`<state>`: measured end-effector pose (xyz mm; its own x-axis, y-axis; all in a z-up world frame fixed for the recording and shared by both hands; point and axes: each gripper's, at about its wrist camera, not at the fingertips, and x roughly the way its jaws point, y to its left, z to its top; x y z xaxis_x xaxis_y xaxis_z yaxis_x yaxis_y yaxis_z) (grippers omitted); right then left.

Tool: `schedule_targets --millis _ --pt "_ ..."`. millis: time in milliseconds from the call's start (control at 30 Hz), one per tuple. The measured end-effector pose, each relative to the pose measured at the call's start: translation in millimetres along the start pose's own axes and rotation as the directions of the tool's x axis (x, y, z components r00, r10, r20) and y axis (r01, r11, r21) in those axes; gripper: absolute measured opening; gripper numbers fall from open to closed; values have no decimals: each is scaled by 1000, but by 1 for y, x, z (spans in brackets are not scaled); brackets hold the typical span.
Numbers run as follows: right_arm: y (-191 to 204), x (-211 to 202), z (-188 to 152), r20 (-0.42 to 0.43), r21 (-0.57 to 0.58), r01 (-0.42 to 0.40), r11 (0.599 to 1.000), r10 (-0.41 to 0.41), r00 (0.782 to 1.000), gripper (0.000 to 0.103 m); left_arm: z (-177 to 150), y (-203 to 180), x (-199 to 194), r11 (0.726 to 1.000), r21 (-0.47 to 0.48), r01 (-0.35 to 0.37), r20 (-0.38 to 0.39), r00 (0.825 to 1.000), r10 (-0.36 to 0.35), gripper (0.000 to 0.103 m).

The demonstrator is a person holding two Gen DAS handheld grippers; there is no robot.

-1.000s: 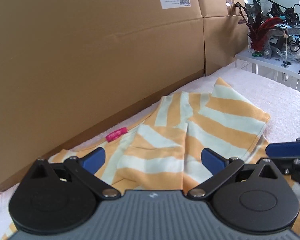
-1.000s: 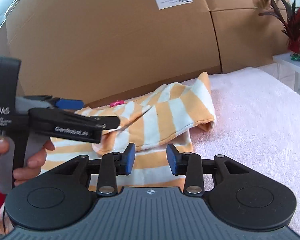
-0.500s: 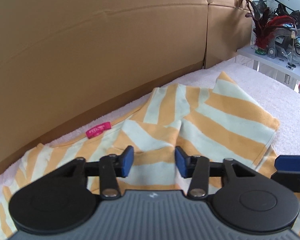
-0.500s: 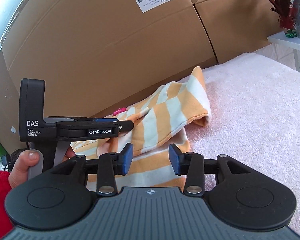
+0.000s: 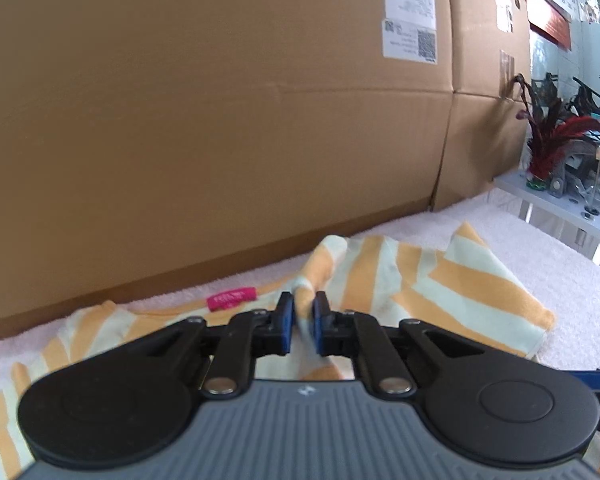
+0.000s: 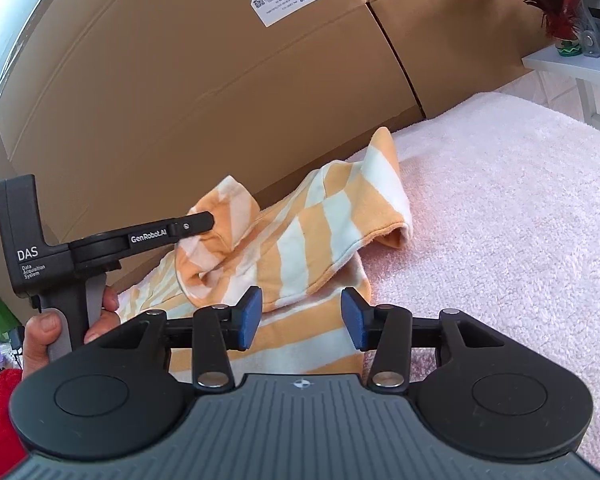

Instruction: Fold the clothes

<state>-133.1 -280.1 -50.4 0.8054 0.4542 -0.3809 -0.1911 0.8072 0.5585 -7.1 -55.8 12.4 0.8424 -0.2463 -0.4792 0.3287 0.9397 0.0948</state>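
Two blue pads of the left gripper [image 5: 303, 322] are closing on a soft fold of the orange-and-white striped garment [image 6: 320, 220], lifting it off the fluffy pink blanket [image 6: 500, 200]. Right gripper [image 6: 301, 322] is opening, empty, above the cloth. Smooth cardboard boxes [image 5: 220, 120] wall the far side.

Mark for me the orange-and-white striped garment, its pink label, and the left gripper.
Orange-and-white striped garment [image 6: 320, 224]: right wrist view, on the raised striped fold.
Pink label [image 5: 231, 298]: left wrist view, middle of the tag at the collar edge.
Left gripper [image 5: 303, 322]: left wrist view, between the blue pads pinching cloth.
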Motion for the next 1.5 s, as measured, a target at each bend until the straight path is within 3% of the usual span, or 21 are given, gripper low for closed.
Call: schedule_targets --millis 133,267,367,500,633,733,867,967,1100,1200,1333,1500 --pt "-9 -8 0 78 59 -32 998 27 997 47 4 9 -11 1000 -13 -10 1 1000 10 5" --pt "-19 -44 -1 156 115 -18 993 0 988 49 13 23 -28 1000 -30 1 38 999 0 5" --pt "-34 -71 -3 175 149 17 989 -43 984 59 23 41 -42 998 -56 -15 86 996 20 5" --pt "-40 -102 -19 148 117 63 991 -80 986 59 35 70 -62 990 -106 -91 161 981 107 5" --pt "-16 -105 -35 102 -59 119 991 -112 988 59 34 109 -82 964 -221 -150 198 961 195 5" --pt "-5 -102 -46 28 -164 104 981 -101 995 59 26 136 -93 942 -266 -206 193 946 262 5" --pt "2 -100 -55 -27 -239 113 965 -123 992 59 10 173 -91 903 -332 -274 122 936 329 5" --pt "-5 -111 -53 -59 -215 96 972 -111 992 59 -2 192 -80 886 -363 -289 56 942 330 5" --pt "-7 -130 -55 -100 -232 65 971 -90 991 59 -9 197 -71 884 -358 -299 21 944 328 5" --pt "1 -139 -63 -115 -283 55 958 -91 989 57 -4 195 -68 890 -349 -293 22 947 321 5" --pt "7 -137 -69 -135 -278 -5 961 -33 990 49 11 191 -71 896 -339 -285 38 948 316 5" --pt "-2 -149 -65 -165 -237 -10 971 -30 986 46 24 179 -76 910 -289 -296 50 945 323 5"
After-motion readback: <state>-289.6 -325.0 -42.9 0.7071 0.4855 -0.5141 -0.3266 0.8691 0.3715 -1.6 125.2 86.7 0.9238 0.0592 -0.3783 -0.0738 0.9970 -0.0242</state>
